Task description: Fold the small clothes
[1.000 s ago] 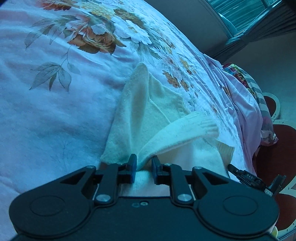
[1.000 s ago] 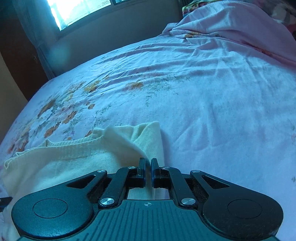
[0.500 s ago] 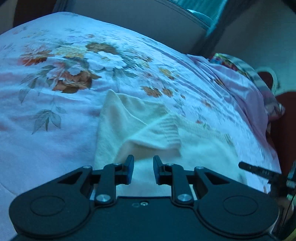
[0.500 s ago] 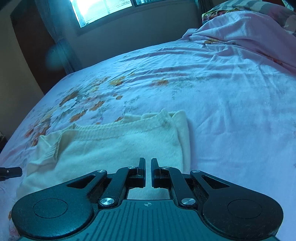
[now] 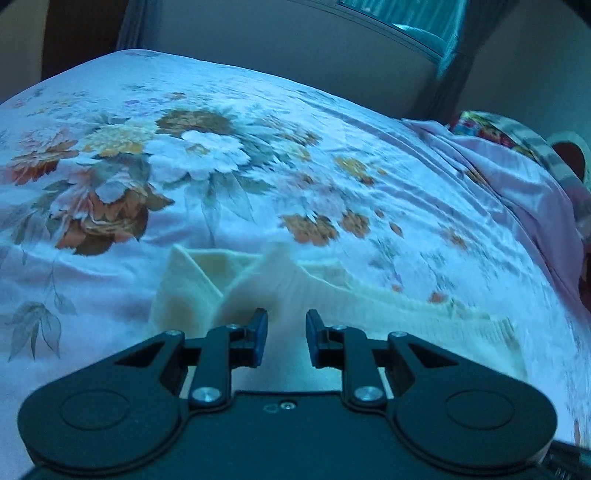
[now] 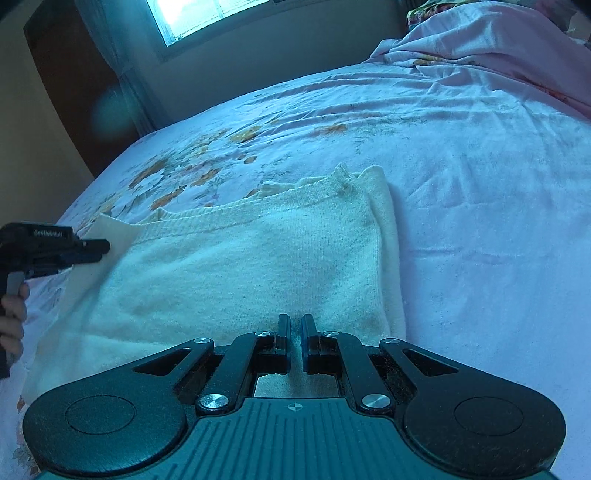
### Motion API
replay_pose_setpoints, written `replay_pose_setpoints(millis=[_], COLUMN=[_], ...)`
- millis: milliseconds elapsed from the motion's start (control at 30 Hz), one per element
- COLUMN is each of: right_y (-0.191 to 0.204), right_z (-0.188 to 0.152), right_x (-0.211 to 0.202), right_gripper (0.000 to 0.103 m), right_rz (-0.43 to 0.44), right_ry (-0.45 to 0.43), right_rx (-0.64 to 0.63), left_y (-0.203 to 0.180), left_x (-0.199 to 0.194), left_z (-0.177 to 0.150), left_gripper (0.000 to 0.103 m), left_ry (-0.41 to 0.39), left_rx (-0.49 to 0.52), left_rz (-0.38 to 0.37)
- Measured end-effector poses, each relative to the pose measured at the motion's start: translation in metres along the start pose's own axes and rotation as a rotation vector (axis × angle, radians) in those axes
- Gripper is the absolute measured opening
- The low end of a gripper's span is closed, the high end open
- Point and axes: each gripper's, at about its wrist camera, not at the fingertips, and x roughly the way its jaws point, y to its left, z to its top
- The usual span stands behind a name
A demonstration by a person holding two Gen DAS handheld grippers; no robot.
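Cream knit sweater [image 6: 236,266] lies flat on bedsheet [image 6: 480,206], pink w/ floral print, filling centre-left of right wrist frame. Right edge doubled under, a second layer showing along it. Ribbed band runs across the far edge. Some faint brownish marks on the knit, lower centre.

Right gripper [image 6: 293,332] low centre of its own frame, over near part of sweater. Fingers nearly pressed together, only a thin slit betw. them, no cloth seen pinched.

Left gripper [image 5: 282,332] low centre of left wrist frame, also over the sweater [image 5: 280,291]. Fingers a bit apart, clear gap; knit shows through the gap but pads don't press it. Sleeve/flap folds peak just beyond the tips. Right part of this frame blurred.

Right wrist view, far left edge: left gripper [image 6: 99,247] seen side-on, tip at sweater's left corner; contact can't tell. Person's hand [image 6: 13,317] on its grip, lower left.

Window [image 6: 207,14] upper left, bright. Bunched pink bedding [image 6: 498,44] upper right.
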Motion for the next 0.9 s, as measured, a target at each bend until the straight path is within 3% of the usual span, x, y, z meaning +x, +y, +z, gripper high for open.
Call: replay_pose_setpoints(millis=[100,200,400,567,767,900], right_y=[0.001,0.005,0.018,0.028,0.04,0.062], right_z=[-0.001,-0.002,-0.012,-0.039,-0.048,-0.041], right_x=[-0.001,-0.004,-0.027,-0.025,-0.038,-0.043], right_gripper=[0.005,0.005,0.005,0.005,0.005,0.005], right_rz=[-0.001,-0.012,-0.018,-0.057,-0.108,-0.064], right_ry=[-0.004,-0.006,-0.031,0.026,0.029,-0.004], right_rx=[-0.016,-0.03,-0.058,-0.122,-0.173,-0.194], left_y=[0.013,0.019,0.022,0.015,0.005,-0.015], left_x=[-0.007,-0.021,-0.066,-0.078,-0.095,-0.101], left_z=[0.007,-0.006,-0.065,-0.109,-0.116,-0.11], left_gripper=[0.019,0.019,0.019,0.019,0.019,0.019], left_ry=[-0.014,0.025,0.085,0.103,0.097,0.075], left_rx=[-0.044,-0.009,0.054,0.106,0.127,0.151], left_rz=[0.021,0.021,-0.049,-0.03,-0.003,-0.023])
